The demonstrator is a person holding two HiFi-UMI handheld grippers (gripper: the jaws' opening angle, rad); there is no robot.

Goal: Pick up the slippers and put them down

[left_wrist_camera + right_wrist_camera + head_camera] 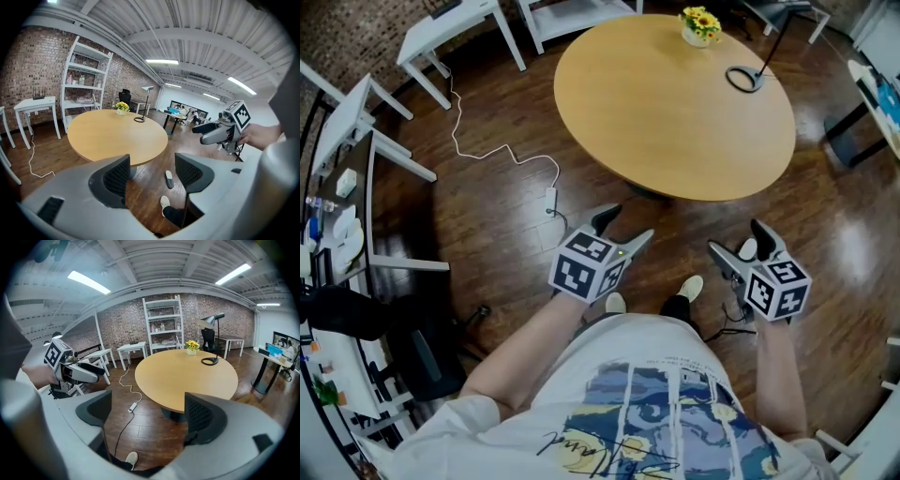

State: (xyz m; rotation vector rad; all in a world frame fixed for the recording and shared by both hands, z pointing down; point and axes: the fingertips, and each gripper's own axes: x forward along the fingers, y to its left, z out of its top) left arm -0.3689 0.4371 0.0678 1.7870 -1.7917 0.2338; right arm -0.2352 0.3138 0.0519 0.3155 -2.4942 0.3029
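Wooden floor [487, 225], slipper [168, 179] beyond left gripper [625, 228]

A round wooden bench [675, 112] stands on the dark plank floor [487, 244]. Near its far edge sit a small pot of yellow flowers [700, 25] and a black lamp [746, 78] with a ring-shaped foot. A white cable with a plug block [550, 199] snakes over the floor left of it, near a smaller white bench [459, 23]. White shelves [164, 319] stand against the brick wall [117, 329].

Left claw [625, 228] jaws apart, right claw [739, 241] jaws apart, both empty
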